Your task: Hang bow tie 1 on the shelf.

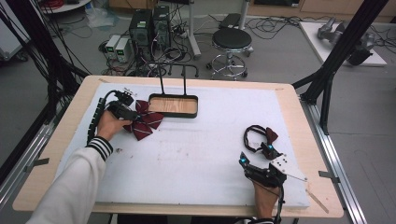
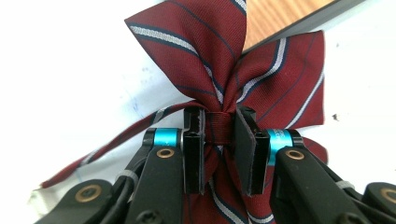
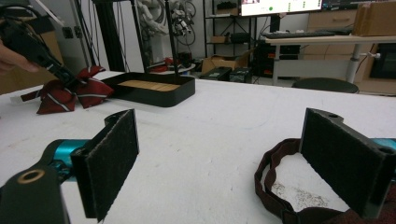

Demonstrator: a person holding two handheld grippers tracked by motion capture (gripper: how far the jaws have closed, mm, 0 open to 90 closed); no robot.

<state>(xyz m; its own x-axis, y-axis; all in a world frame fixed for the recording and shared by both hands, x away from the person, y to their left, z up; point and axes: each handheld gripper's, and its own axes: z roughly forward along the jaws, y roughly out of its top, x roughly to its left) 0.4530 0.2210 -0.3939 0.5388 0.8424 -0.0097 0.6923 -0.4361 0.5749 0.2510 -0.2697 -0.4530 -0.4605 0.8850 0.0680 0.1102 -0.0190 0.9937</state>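
Tray point(image 1: 173, 105) with wooden floor sits just behind my striped bow tie point(image 1: 144, 120) at the mat's point(image 1: 196, 154) far left. My left gripper point(image 2: 219, 133) reaches in low, pinching the knot. My right gripper point(image 1: 256, 156) rests spread wide beside a second bow point(image 1: 270, 136), its strap point(image 3: 273, 186) partly cut off.

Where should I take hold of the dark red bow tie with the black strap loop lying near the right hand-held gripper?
Probably at the narrow middle of the small dark red bow tie, coming straight down from above. It lies flat on the white table mat, so the pinched middle gives the jaws the most to close on. The thin black strap loop lies limp and would likely slip. The right hand-held gripper is open beside it.
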